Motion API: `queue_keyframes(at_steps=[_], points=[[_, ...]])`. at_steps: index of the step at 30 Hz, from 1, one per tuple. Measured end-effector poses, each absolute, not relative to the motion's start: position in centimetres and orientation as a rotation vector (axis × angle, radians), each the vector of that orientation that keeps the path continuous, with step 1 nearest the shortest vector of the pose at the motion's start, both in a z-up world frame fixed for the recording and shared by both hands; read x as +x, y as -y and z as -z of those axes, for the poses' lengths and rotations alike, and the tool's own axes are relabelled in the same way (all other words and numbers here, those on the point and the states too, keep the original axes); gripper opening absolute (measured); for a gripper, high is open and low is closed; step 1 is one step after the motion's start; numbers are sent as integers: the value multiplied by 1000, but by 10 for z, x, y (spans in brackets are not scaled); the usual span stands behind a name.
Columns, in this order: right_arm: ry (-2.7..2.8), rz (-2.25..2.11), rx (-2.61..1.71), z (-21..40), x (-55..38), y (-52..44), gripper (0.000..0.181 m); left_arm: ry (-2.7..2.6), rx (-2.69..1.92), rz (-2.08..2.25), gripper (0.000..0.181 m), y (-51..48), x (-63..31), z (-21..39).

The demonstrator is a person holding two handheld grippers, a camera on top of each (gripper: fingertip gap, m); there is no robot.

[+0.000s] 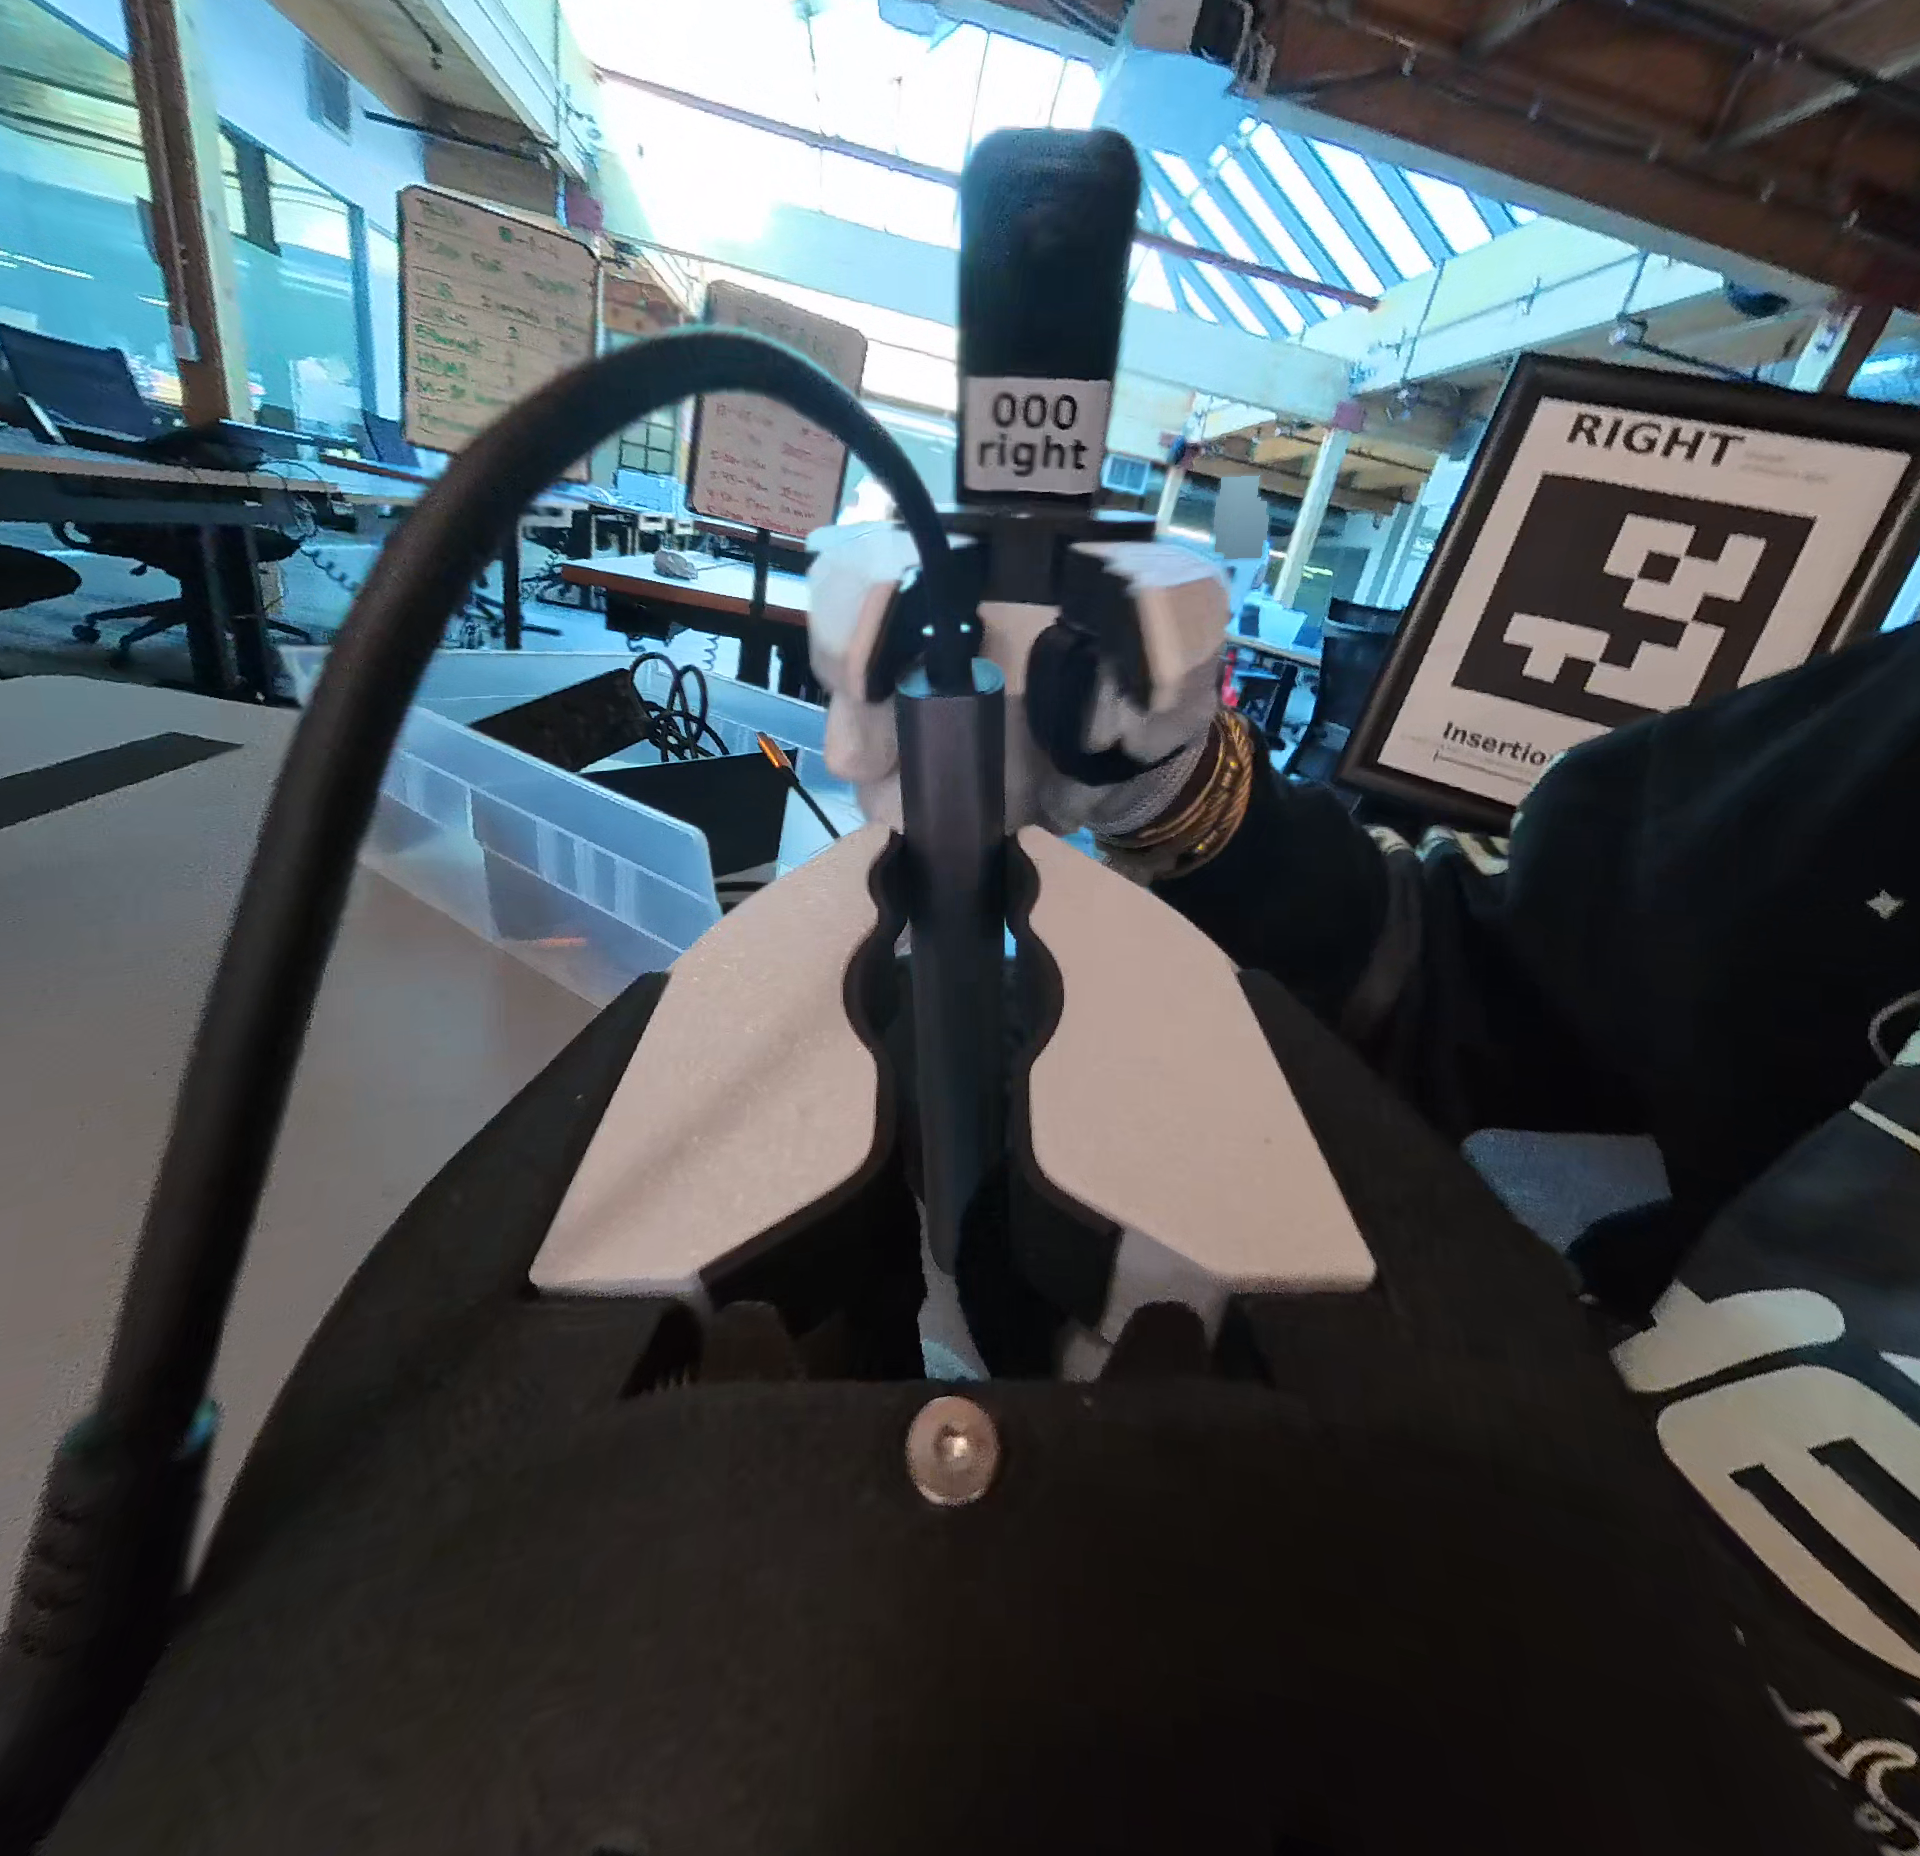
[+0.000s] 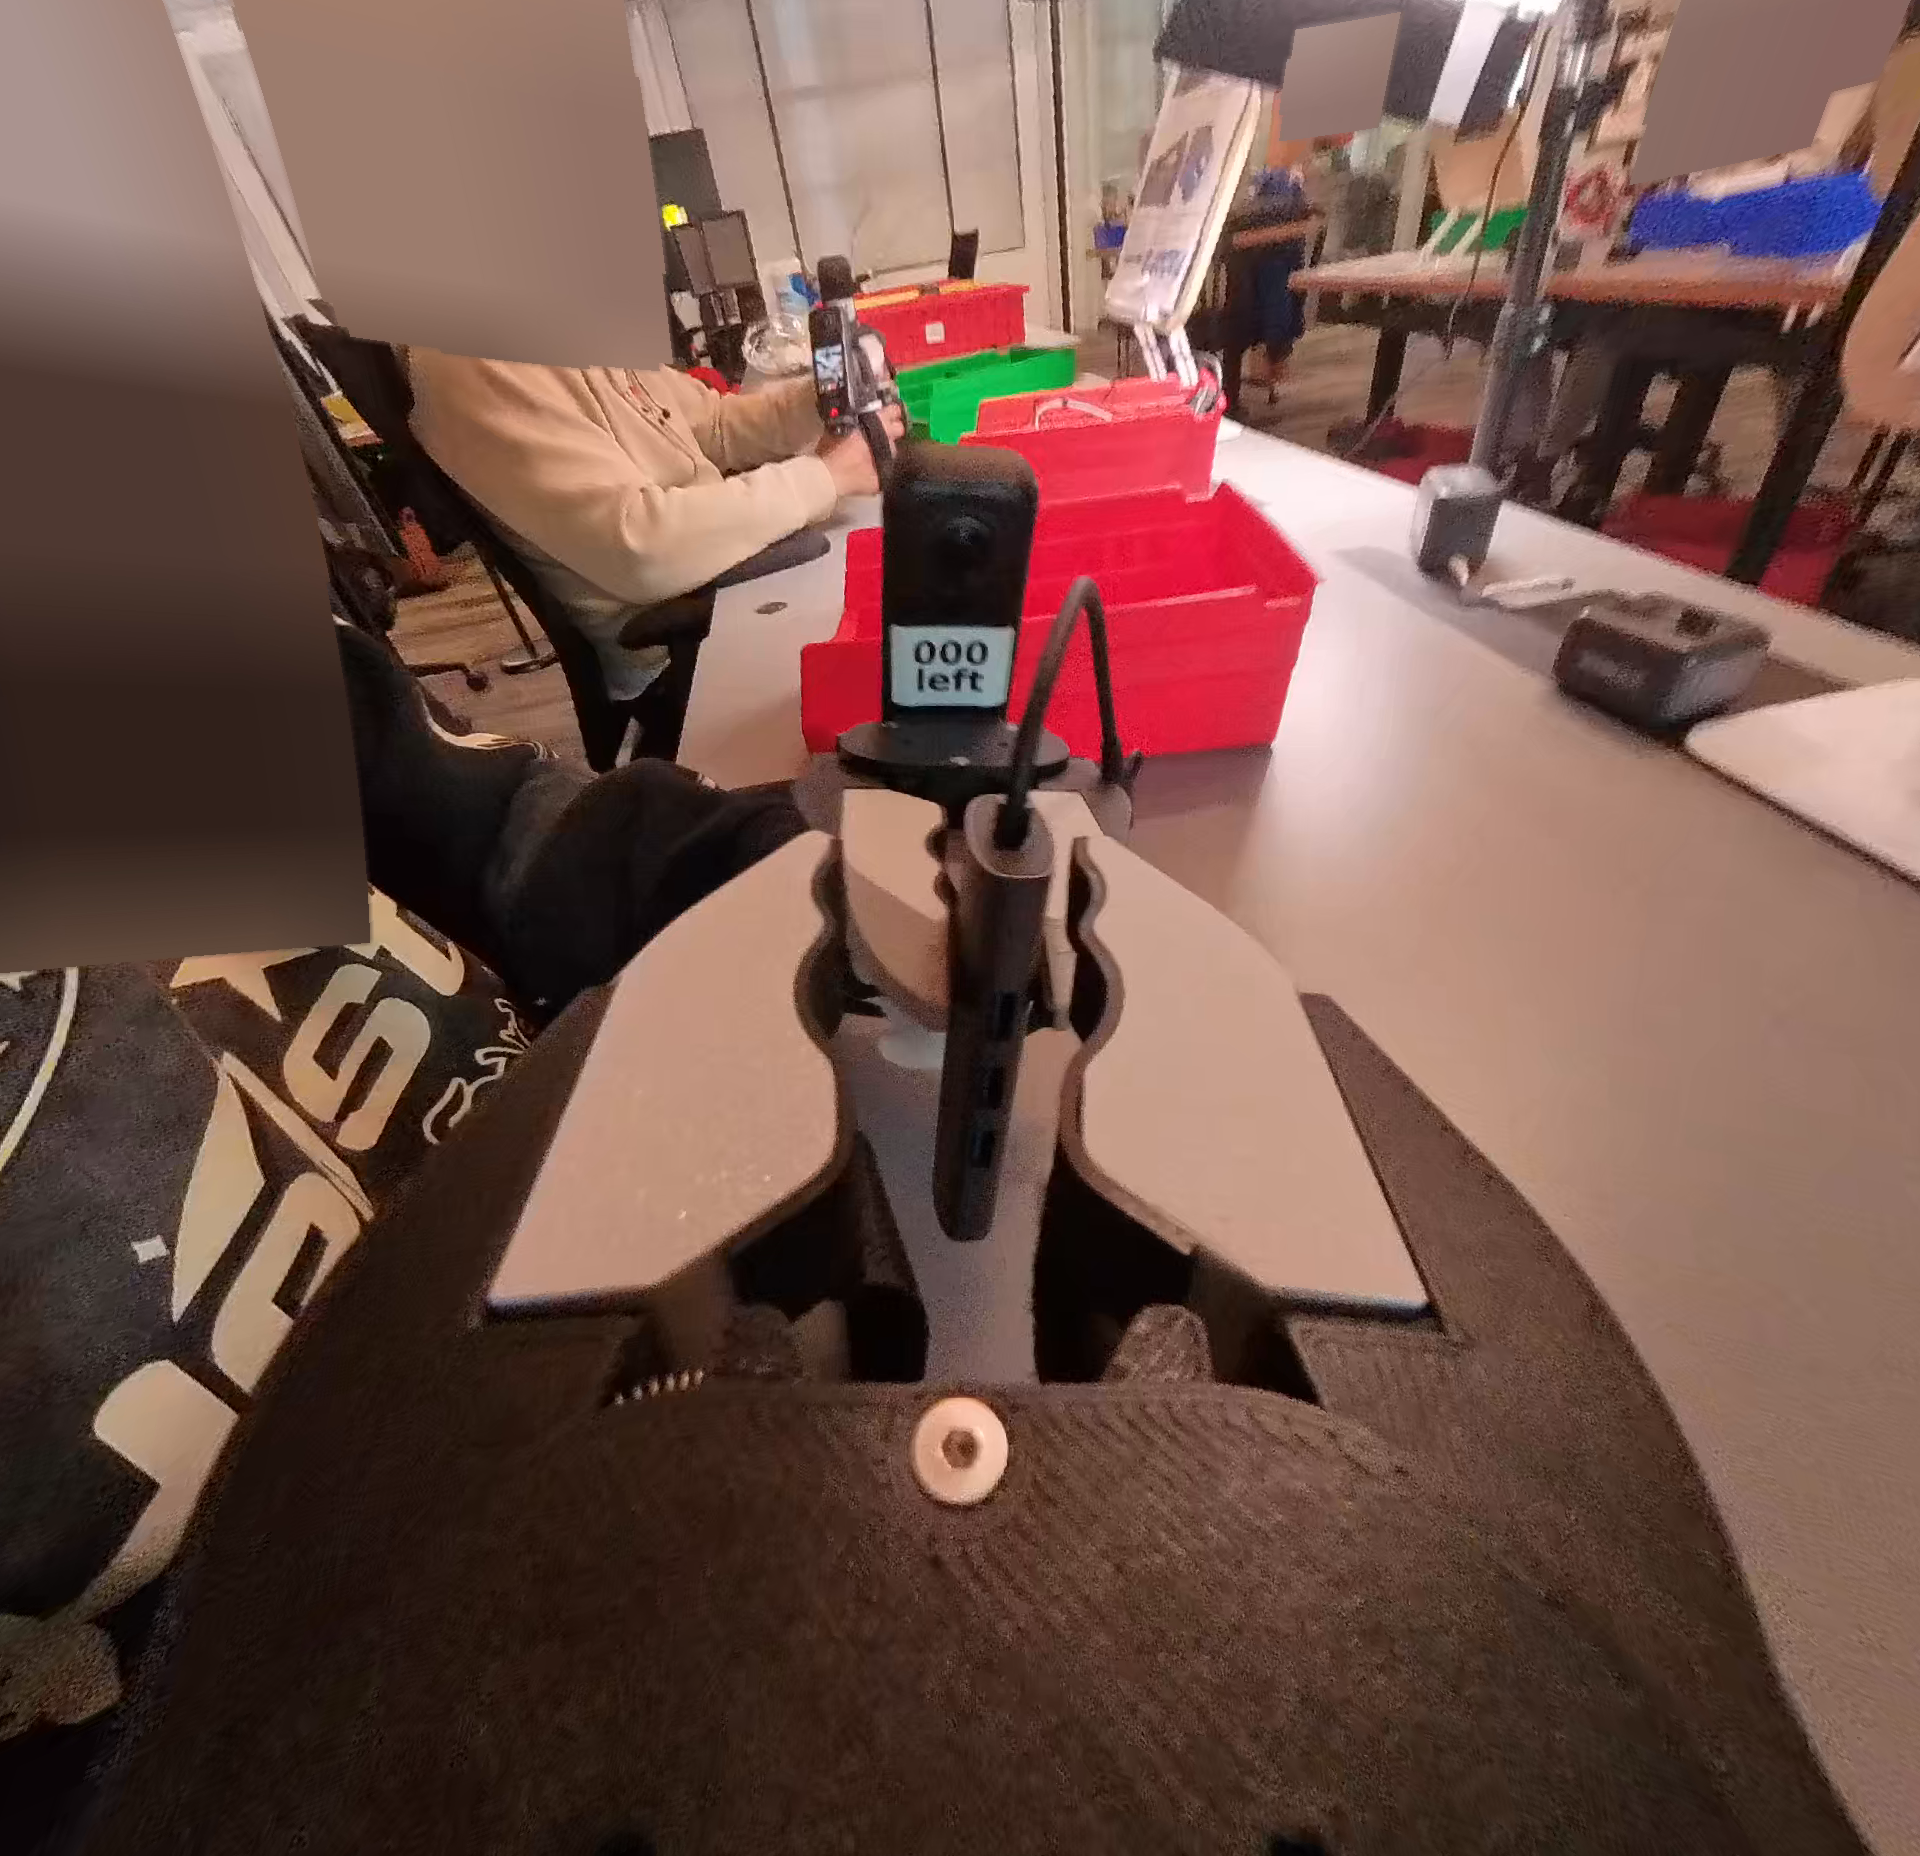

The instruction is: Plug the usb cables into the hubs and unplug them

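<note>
The slim dark grey metal hub [image 1: 951,975] stands between the jaws of both grippers, which face each other above the table [image 2: 1507,975]. Its black cable [image 1: 343,767] arches from its far end. A red plastic bin [image 2: 1164,611] sits on the table behind the left gripper [image 2: 966,798].

The hub's [image 1: 951,975] near end is lost in shadow between the left gripper's [image 1: 951,871] fingers. Its cable [image 1: 312,819] arcs left of the hub and leaves the picture at the lower left edge, plug unseen. Beyond the hub, the right gripper [image 1: 1023,611] is blurred; whether it clamps the hub cannot be told.
</note>
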State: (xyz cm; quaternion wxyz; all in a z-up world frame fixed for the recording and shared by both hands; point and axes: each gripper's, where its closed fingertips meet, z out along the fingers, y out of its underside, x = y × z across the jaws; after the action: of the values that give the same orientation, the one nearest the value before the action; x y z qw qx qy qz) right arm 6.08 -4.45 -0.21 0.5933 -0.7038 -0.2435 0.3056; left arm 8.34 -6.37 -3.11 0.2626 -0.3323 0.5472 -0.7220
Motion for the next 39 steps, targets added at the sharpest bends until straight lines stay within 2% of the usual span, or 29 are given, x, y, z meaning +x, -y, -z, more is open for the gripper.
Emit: queue_keyframes(at_steps=[3, 6, 8, 13, 16, 22, 30, 32, 34, 39], points=[[636, -736, -1674, 14, 56, 41, 16, -1530, -853, 1931, 17, 71, 81, 32], [709, -650, -1651, 10, 60, 43, 16, -1486, -848, 1893, 18, 68, 84, 29], [693, -514, -1570, -14, 71, 44, 16, -1426, -837, 1884, 24, 61, 83, 24], [561, 63, -1327, -101, 149, 80, 16, -1300, -961, 1847, 25, 35, 89, 24], [455, 413, -1393, -111, 205, 103, 15, -1271, -1046, 1863, 25, 27, 94, 29], [311, 825, -1680, -68, 306, 129, 16, -1276, -1115, 1823, 25, 23, 99, 37], [367, 767, -2053, 21, 377, 104, 16, -1288, -1156, 1800, 25, 21, 102, 44], [330, 786, -2086, 34, 391, 97, 22, -1282, -1157, 1809, 25, 20, 102, 44], [313, 779, -2071, 37, 396, 92, 37, -1274, -1156, 1817, 25, 19, 102, 43], [136, 763, -1984, 19, 392, 105, 57, -1273, -1166, 1821, 25, 18, 102, 44]])
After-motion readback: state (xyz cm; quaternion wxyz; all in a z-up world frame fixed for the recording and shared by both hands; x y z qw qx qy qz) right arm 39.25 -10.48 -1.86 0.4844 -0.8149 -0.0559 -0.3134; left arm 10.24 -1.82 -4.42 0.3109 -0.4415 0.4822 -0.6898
